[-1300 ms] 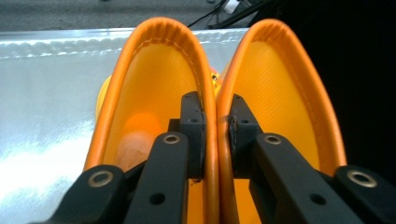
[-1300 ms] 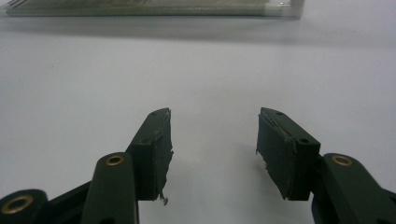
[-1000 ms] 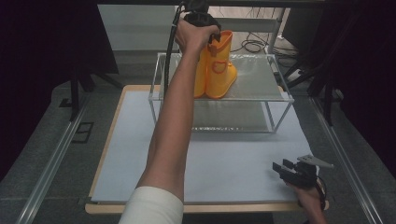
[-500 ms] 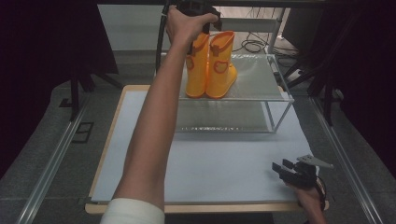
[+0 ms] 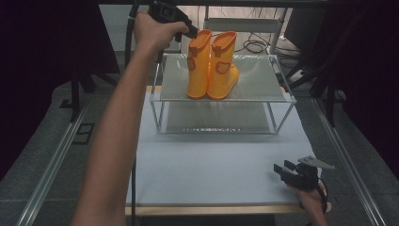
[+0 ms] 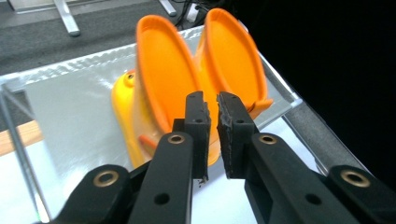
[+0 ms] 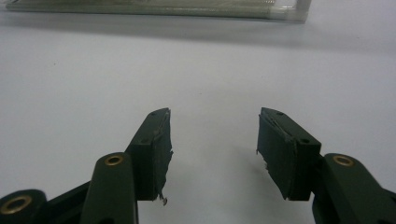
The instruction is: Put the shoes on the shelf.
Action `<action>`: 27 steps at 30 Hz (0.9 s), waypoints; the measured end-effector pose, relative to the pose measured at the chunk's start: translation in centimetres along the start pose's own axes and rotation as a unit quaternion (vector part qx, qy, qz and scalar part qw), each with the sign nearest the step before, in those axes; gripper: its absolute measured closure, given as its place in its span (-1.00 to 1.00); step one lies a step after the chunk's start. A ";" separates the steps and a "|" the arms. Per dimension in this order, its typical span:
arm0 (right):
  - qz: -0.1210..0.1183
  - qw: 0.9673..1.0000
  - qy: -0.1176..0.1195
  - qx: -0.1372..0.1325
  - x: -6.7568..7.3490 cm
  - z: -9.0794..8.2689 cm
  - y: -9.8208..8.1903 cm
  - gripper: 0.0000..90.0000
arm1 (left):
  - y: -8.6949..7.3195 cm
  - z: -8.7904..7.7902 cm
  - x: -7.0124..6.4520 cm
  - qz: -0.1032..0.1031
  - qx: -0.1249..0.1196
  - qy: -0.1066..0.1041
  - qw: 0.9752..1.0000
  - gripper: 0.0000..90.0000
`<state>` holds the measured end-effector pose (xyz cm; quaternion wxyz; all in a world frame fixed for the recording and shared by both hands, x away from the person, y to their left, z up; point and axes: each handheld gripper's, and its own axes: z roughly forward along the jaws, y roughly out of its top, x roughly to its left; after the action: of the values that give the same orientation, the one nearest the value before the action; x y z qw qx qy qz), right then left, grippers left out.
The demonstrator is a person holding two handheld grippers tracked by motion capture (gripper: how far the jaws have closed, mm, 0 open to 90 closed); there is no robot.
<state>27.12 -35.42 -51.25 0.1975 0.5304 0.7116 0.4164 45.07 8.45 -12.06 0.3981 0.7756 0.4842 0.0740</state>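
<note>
While the left arm reaches far forward and raised, the left gripper (image 6: 211, 122) sits beside the boots' (image 5: 211, 66) tops, jaws nearly pressed together, nothing between them. The boots stand upright on the rack's (image 5: 263, 82) upper shelf. The right gripper (image 7: 212, 156) rests low over the white tabletop (image 5: 211, 169), jaws spread. No legible writing.

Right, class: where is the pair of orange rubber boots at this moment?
In the high view, the orange rubber boots stand upright together on the top shelf of the wire rack, toward its left, just right of the left hand-held gripper.
</note>
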 end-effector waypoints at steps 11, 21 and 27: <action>-0.006 1.000 0.000 0.004 0.4 0.2 0.0 -0.02 | -3.9 0.6 3.1 0.001 0.011 0.023 1.000 0.98; -0.008 1.000 0.000 0.007 0.4 0.4 -0.2 -0.02 | -6.5 3.8 5.2 -0.003 0.042 0.035 0.999 0.98; -0.009 1.000 -0.002 0.008 0.3 0.3 -0.2 -0.02 | -8.2 6.7 6.1 -0.005 0.064 0.035 0.997 0.98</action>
<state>27.14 -35.07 -51.55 0.1985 0.5263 0.7195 0.4073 45.89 11.47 -23.86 0.3306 0.7941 0.5055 0.0685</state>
